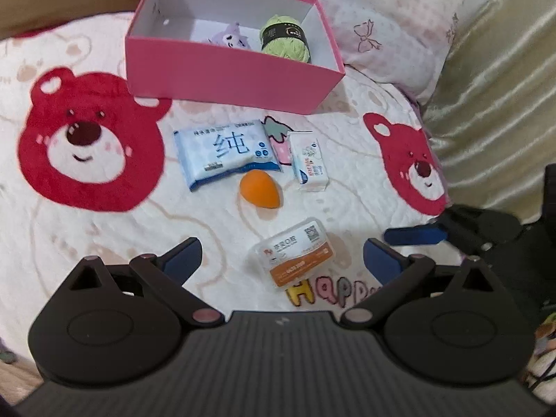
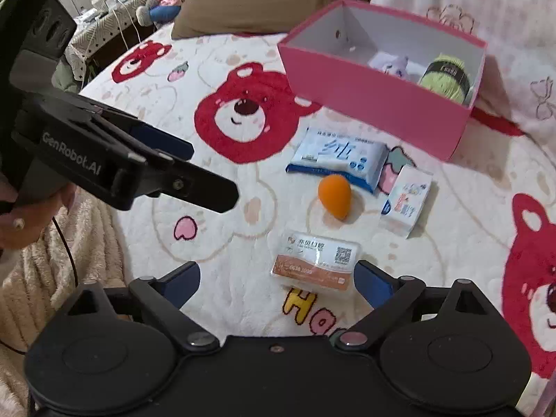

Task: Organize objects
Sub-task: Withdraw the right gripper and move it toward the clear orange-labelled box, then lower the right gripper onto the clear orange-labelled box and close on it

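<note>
Between the spread fingers of the left gripper (image 1: 282, 255), jaws wide and empty: small clear case (image 1: 294, 253) with orange label, lying on the bear blanket (image 1: 104, 236). Right gripper (image 2: 277, 278), likewise wide and empty, hovers just beside the same case. Beyond: orange sponge (image 1: 260, 187), wipes pack (image 1: 226, 153), white carton (image 1: 309, 161). Farther: pink box (image 1: 222, 69) holding green yarn (image 1: 283, 36) and purple toy (image 1: 231, 36). Step judged: approach to the case; next, descend, close, carry to box.
</note>
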Available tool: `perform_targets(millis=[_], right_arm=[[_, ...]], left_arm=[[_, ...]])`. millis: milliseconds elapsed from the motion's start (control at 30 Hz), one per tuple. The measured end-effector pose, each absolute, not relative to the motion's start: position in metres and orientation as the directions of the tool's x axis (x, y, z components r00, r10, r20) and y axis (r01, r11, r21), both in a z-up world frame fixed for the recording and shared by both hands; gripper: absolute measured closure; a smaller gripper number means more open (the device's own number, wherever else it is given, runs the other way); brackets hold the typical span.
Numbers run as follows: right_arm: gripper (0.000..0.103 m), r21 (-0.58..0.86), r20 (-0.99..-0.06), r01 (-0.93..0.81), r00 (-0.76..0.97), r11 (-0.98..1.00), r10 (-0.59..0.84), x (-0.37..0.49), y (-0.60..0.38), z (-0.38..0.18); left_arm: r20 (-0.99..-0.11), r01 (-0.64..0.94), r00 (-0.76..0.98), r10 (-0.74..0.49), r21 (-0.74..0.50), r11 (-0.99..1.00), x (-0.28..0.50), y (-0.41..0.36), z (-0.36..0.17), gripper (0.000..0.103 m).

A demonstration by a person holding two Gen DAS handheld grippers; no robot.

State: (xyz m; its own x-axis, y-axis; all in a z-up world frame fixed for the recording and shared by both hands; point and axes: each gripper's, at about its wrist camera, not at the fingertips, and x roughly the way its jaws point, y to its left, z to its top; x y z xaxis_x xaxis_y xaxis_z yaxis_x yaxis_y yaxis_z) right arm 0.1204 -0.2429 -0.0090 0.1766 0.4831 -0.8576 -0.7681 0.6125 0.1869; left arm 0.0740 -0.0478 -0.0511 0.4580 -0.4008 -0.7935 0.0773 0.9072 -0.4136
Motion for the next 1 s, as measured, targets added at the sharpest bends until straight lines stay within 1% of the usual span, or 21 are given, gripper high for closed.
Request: perform_targets(millis=[167, 367, 467, 500, 667, 733, 800, 867, 933, 1000], right_arm=[[0.007, 0.214, -0.878, -0.748, 0.135, 0.628, 0.459, 0.128, -0.235, -0.033], [0.007, 0.225, -0.896, -0.727, 0.106, 0.648, 0.431, 0.139, -0.230, -0.046], [0.007, 0.200, -0.915, -0.726, 0.102, 0.658, 0.391, 0.141, -0.225, -0.056], [0.007, 0.197, -0.919, -0.724, 0.099, 0.661, 0.383, 0.142, -0.223, -0.059], [0.007, 0.217, -0.932, -0.682, 0.069, 0.698, 0.357, 0.156, -0.222, -0.072], [0.007, 0.219, -0.936, -0.668, 0.062, 0.712, 0.346, 0.159, -0.222, -0.076], [0.007, 0.219, -0.940, -0.654, 0.056, 0.724, 0.335, 0.161, -0.222, -0.081], [0.008, 0.244, -0.933, -0.631, 0.056, 0.737, 0.357, 0.161, -0.226, -0.081], [0.008, 0.235, -0.931, -0.617, 0.079, 0.751, 0.356, 0.164, -0.226, -0.081], [0.008, 0.241, -0.936, -0.597, 0.064, 0.765, 0.345, 0.169, -0.224, -0.086]], left_arm=[[-0.804, 0.041, 0.449, -0.389, -0.416, 0.908, 0.077, -0.050, -0.072, 0.005], [-0.810, -0.004, 0.428, -0.402, -0.446, 0.895, 0.083, -0.051, -0.098, 0.014], [-0.810, -0.040, 0.407, -0.423, -0.479, 0.877, 0.086, -0.050, -0.113, 0.020], [-0.808, -0.048, 0.404, -0.428, -0.486, 0.873, 0.086, -0.050, -0.116, 0.024], [-0.798, -0.053, 0.397, -0.452, -0.512, 0.857, 0.088, -0.052, -0.132, 0.029], [-0.789, -0.058, 0.401, -0.465, -0.528, 0.847, 0.088, -0.053, -0.138, 0.034], [-0.775, -0.058, 0.410, -0.481, -0.548, 0.834, 0.088, -0.052, -0.142, 0.035], [-0.763, -0.062, 0.413, -0.497, -0.567, 0.821, 0.087, -0.052, -0.147, 0.037], [-0.755, -0.059, 0.417, -0.507, -0.579, 0.814, 0.087, -0.051, -0.151, 0.042], [-0.747, -0.063, 0.421, -0.515, -0.590, 0.805, 0.088, -0.049, -0.156, 0.046]])
